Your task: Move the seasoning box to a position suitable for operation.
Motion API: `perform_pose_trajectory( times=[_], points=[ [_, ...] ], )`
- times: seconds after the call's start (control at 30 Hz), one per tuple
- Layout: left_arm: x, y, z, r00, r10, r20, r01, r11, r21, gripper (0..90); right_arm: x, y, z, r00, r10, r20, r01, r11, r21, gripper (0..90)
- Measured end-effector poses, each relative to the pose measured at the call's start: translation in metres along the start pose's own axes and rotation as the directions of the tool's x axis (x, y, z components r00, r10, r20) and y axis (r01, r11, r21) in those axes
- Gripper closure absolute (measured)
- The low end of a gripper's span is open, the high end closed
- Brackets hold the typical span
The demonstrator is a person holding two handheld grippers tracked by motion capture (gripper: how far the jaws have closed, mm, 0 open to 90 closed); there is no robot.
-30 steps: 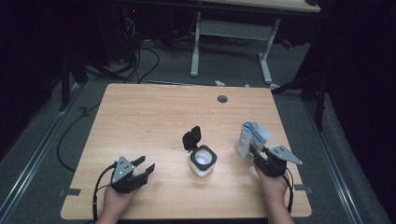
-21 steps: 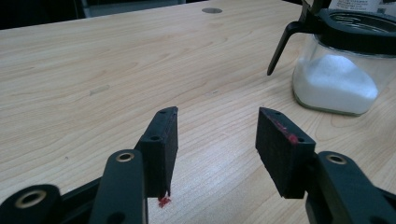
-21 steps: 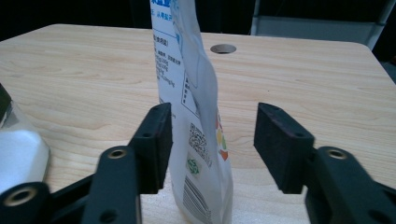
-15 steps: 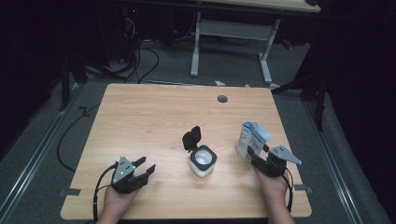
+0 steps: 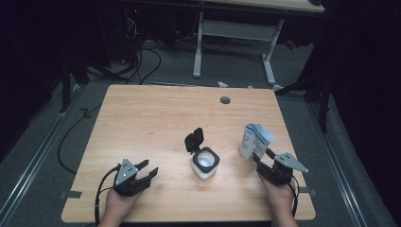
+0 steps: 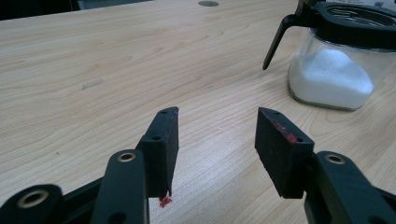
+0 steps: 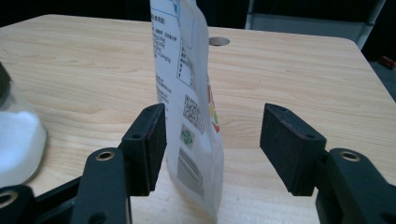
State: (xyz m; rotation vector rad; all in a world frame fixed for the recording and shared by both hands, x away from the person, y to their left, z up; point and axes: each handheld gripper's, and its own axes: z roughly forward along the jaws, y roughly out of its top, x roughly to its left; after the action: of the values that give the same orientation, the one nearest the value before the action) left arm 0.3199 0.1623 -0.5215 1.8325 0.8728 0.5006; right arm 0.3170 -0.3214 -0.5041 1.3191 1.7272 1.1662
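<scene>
Table (image 5: pixel 156 118): light wood, holding a jar, a bag and both grippers. All places below are relative to the jar.

Jar (image 5: pixel 205 163): glass, square-ish, white powder inside, sitting near the front middle of the table. Its black flip lid (image 5: pixel 194 140) stands open at the far side, so the mouth is exposed, likely ready for a refill.

Bag (image 5: pixel 254 141): white-and-blue printed pouch, standing upright to the right of the jar, well apart from it. Top looks opened or folded; cannot tell which.

Right gripper (image 5: pixel 261 160): right of the jar, at the bag's near side. Its jaws have just been opening and now stand wide. In the right gripper view the bag (image 7: pixel 189 93) sits between the pads, close against the left one and clear of the right one. No clamp, so the bag stands on its own base.

Left gripper (image 5: pixel 147 170): left of the jar and a bit nearer the front edge, resting low on the table. Jaws partly open, nothing between them, pointed toward the jar (image 6: pixel 338 70). Probably parked to steady the jar later.
</scene>
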Motion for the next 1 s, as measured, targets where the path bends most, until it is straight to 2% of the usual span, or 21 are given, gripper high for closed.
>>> perform_pose_trajectory(
  times=[0.27, 0.4, 0.6, 0.8, 1.0],
  points=[
    [-0.001, 0.0, 0.001, 1.0, -0.008, 0.003, 0.008, 1.0, 0.004, 49.0, 0.006, -0.011, -0.018, 1.0, -0.006, 0.007, 0.006, 1.0, 0.014, 41.7],
    [-0.002, 0.0, 0.002, 0.9999, -0.011, -0.001, 0.011, 0.9999, 0.005, 49.2, 0.011, -0.018, -0.026, 0.9988, -0.016, 0.045, 0.016, 1.0, 0.017, 42.2],
    [-0.004, 0.0, 0.004, 0.9999, -0.012, -0.006, 0.012, 0.9999, 0.008, 49.3, 0.017, -0.026, -0.033, 0.9995, 0.007, 0.03, -0.008, 0.999, 0.038, 42.9],
    [-0.006, 0.0, 0.006, 1.0, -0.007, -0.006, 0.007, 0.9999, 0.016, 50.1, 0.019, -0.032, -0.033, 0.9997, 0.004, 0.024, -0.006, 0.998, 0.064, 44.9],
    [-0.006, 0.0, 0.005, 0.9999, -0.008, -0.011, 0.008, 0.9998, 0.016, 49.6, 0.023, -0.033, -0.034, 0.9999, -0.003, 0.016, 0.002, 0.998, 0.066, 46.0]
  ],
)
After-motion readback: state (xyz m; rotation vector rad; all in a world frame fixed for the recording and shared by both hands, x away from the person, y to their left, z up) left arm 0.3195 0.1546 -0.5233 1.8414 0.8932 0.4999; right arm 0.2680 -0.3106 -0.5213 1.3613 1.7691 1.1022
